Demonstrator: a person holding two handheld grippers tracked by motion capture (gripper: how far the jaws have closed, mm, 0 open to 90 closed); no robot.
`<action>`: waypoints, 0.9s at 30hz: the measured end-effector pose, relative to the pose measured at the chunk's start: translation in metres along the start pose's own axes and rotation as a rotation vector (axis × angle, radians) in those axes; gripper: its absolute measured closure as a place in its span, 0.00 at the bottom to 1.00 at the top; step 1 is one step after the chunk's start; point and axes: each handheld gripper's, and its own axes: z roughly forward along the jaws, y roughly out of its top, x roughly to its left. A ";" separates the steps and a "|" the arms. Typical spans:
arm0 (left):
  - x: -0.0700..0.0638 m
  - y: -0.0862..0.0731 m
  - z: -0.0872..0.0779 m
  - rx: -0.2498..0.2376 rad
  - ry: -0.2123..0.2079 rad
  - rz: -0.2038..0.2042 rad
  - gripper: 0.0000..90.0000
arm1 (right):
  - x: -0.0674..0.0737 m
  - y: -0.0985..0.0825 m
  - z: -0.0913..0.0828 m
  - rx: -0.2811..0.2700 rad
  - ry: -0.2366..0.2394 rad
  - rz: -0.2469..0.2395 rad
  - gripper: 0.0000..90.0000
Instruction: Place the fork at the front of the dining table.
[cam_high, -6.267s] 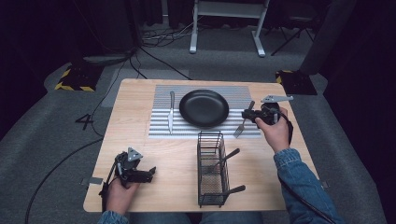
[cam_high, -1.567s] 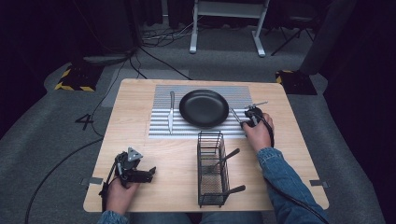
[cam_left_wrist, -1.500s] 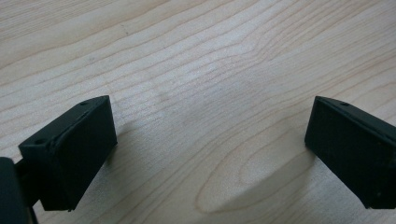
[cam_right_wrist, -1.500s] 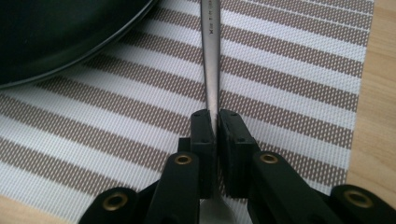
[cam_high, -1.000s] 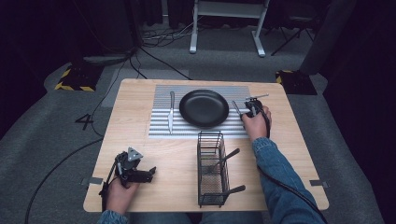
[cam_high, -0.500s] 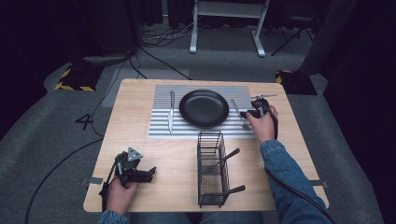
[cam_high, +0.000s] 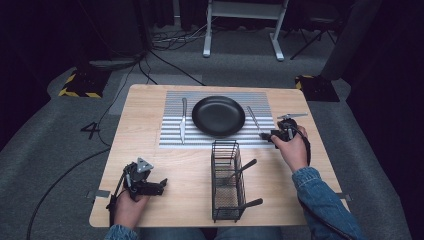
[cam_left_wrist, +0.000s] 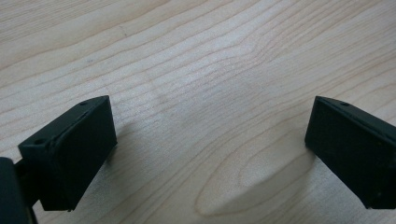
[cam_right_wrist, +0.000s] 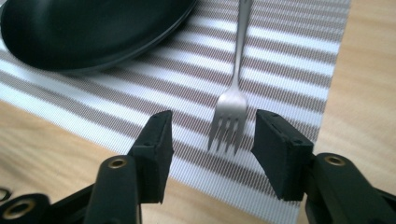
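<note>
Two jaws of my right gripper stand apart with the tines of the fork lying between them, a gap on either side and neither jaw touching the metal as far as I can tell. In the right gripper view the fork lies flat on the striped placemat, handle running away from me, tines near the mat's closest edge, and the black plate sits to the left of it, its rim just beside the handle. From the high view I see my right gripper at the mat's right front corner, with the fork stretched along the right of the plate and a knife on the plate's far side. That view also shows the wire basket in front of the mat, with dark-handled utensils poking out of it, which my gripper camera cannot see. My left gripper rests low at the front left of the table, and the left gripper view shows its jaws wide apart over bare wood, holding nothing. Open tabletop lies to the right of the mat, up to the table's right edge, and between the basket and my left hand; the basket stands close to my right forearm.
</note>
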 end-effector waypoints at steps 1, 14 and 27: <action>0.000 0.000 0.000 0.000 0.000 0.000 0.02 | 0.001 -0.004 0.001 0.011 0.005 -0.003 0.52; 0.000 0.000 0.000 0.000 0.000 0.000 0.02 | 0.014 -0.016 0.018 0.012 0.049 -0.003 0.51; 0.000 0.000 0.000 0.000 0.000 0.000 0.02 | 0.027 -0.019 0.021 0.036 0.075 -0.085 0.58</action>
